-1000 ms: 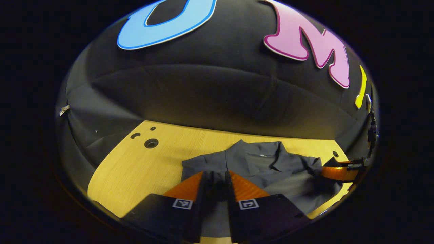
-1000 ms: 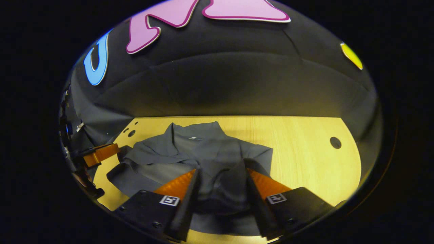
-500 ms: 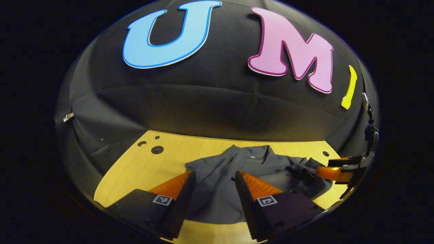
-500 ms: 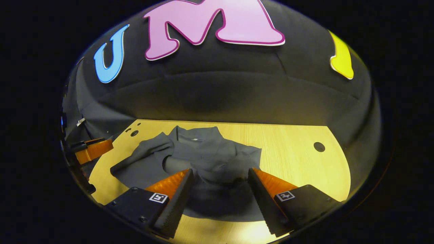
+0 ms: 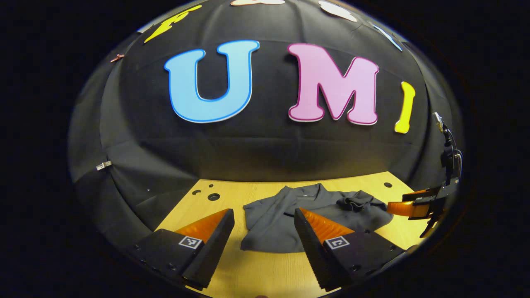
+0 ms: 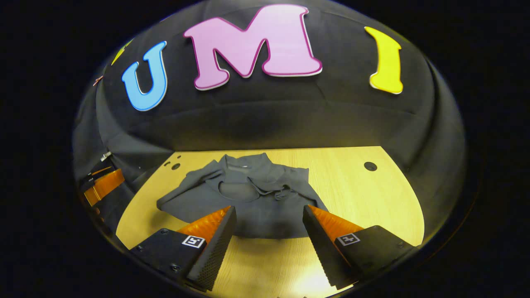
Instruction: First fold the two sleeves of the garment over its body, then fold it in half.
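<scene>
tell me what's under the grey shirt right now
The grey shirt lies crumpled on the wooden table, which shows bare around it. Anything between cloth and tabletop is covered, so I cannot tell.

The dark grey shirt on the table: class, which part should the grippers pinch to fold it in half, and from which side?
Likely the near hem of the shirt, approached from the front edge of the table. That hem lies flat and straight just ahead of both open grippers, right and left, while the collar end is bunched and farther off.
</scene>
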